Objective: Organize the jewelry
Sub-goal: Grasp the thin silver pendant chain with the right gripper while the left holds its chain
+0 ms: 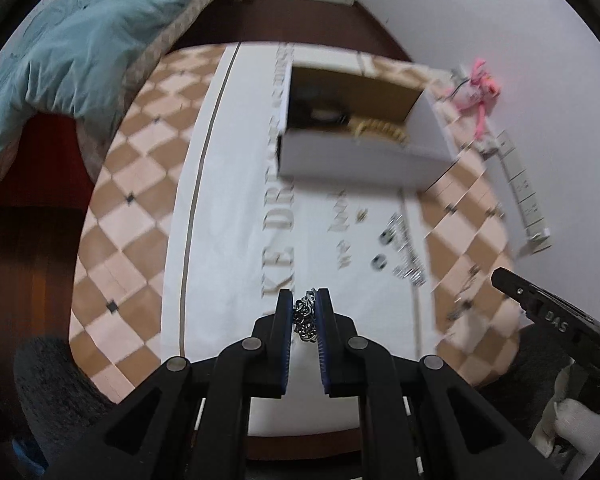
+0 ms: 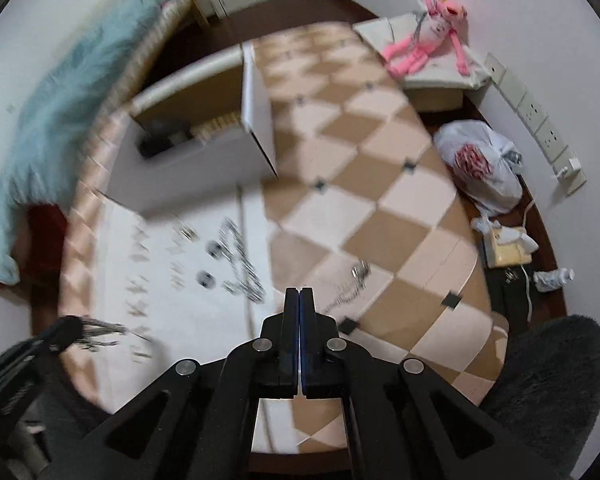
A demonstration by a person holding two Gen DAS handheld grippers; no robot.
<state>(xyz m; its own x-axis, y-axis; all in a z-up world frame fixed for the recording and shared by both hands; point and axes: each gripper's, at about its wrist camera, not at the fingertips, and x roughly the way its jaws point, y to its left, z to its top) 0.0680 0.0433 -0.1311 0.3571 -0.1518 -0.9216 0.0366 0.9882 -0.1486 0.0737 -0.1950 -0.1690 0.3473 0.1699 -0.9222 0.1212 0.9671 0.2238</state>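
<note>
My left gripper (image 1: pixel 305 298) is shut on a dark metal chain (image 1: pixel 305 316) bunched between its blue pads, held above the white cloth (image 1: pixel 228 208). An open white box (image 1: pixel 360 152) with a watch and a beaded bracelet inside stands further ahead; it also shows in the right wrist view (image 2: pixel 204 160). Loose jewelry (image 1: pixel 400 248) lies on the cloth to the right of the left gripper. My right gripper (image 2: pixel 300 296) is shut and empty, above the table edge near the loose pieces (image 2: pixel 228 264) and a thin chain (image 2: pixel 350 288). Both views are blurred.
The table has a checkered brown and cream cover (image 2: pixel 360 152). A pink plush toy (image 2: pixel 432 36) lies at the far end by the wall. A bed with a teal blanket (image 1: pixel 80 44) is to the left. A plastic bag (image 2: pixel 480 168) and clutter sit on the floor.
</note>
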